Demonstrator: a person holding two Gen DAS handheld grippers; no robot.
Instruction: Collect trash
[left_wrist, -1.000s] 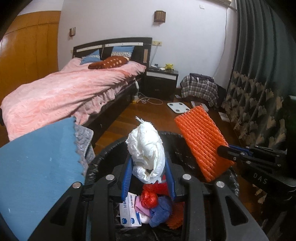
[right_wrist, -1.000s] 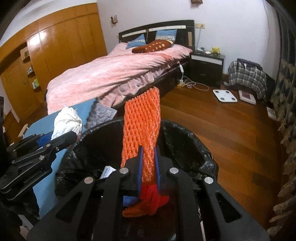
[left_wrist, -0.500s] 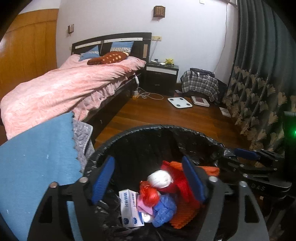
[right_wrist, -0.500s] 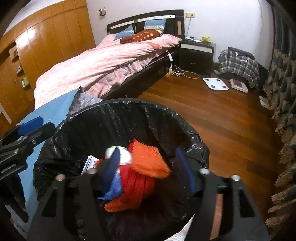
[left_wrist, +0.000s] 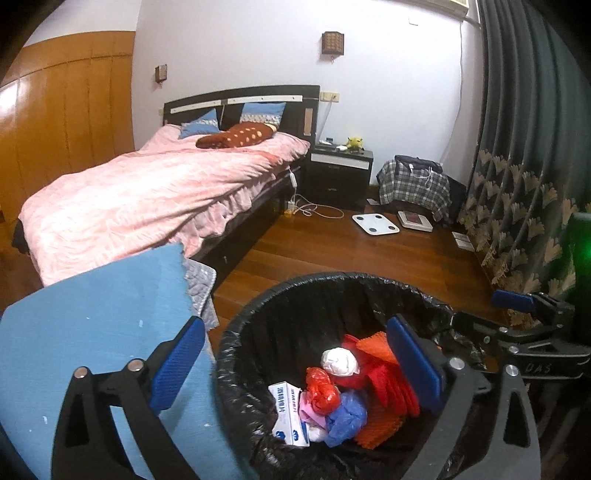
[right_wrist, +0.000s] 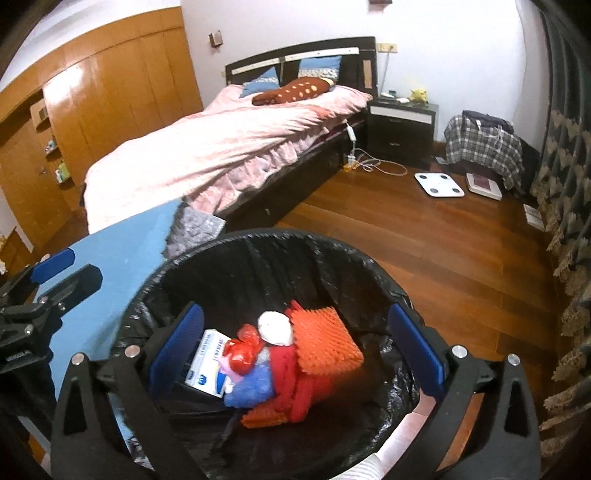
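Trash sits heaped at the bottom of the black-lined bin (right_wrist: 258, 243): a white crumpled wad (right_wrist: 275, 328) at the pile's twelve o'clock, an orange foam net (right_wrist: 325, 347) at its three o'clock, a red bag (right_wrist: 240, 350) and a blue bag (right_wrist: 251, 387) toward six, and a white carton (right_wrist: 208, 360) with blue print at nine. The carton's lettering is too small for you to read.

Your right gripper (right_wrist: 295, 354) hangs over the bin mouth, its jaws opening wide with nothing pinched between them; the pile lies well below the pads, so the net looks released rather than held. Your left gripper (left_wrist: 291, 363) is likewise opening and empty, one pad over the blue cloth (left_wrist: 92, 314) at the bin's nine o'clock, the other over the liner. Dropping from above the rim makes sense, since the liner catches whatever falls.

In the left view the other tool shows "DAS" embossed on its black arm at three o'clock. Beyond the bin at twelve o'clock lie the wooden floor (right_wrist: 424, 251), a white scale (right_wrist: 439, 184) and the pink bed (right_wrist: 229, 147). Whether more litter is left on the cloth, you cannot tell.
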